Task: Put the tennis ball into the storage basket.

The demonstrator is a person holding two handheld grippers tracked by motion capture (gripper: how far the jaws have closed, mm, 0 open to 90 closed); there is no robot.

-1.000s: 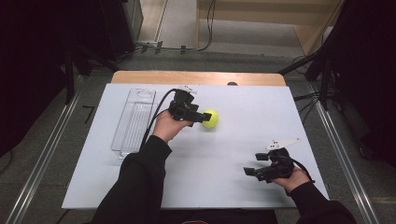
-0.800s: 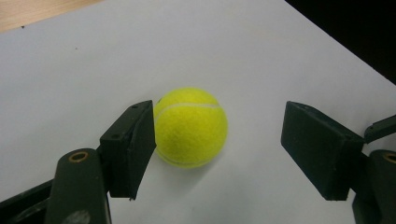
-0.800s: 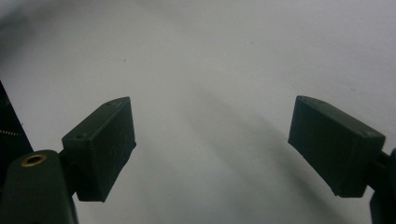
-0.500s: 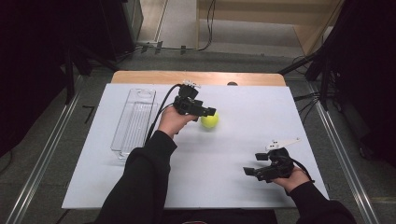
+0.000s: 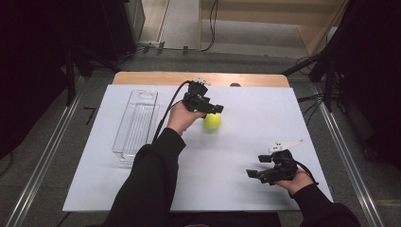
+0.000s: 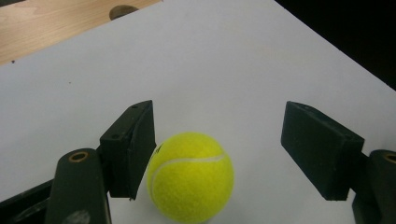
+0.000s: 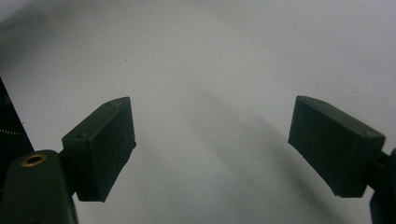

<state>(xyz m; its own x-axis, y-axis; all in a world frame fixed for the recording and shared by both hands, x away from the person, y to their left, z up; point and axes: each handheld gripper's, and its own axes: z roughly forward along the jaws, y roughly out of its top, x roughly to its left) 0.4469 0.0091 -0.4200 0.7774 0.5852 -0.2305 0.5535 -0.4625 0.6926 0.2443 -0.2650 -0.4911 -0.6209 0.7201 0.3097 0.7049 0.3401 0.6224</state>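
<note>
A yellow tennis ball point(image 5: 212, 121) sits mid-table on the white board point(image 5: 236, 198), between the spread jaws of the left gripper point(image 6: 217, 154), nearest its left-hand jaw. A clear tray point(image 5: 135, 123) lies well left. The right gripper point(image 5: 257, 165) hovers near the front edge, jaws apart, nothing between.

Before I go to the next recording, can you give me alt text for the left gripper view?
A yellow tennis ball sits on the white table between the open left claw, close to one jaw and clear of the other. A wooden strip edges the far side.
</note>
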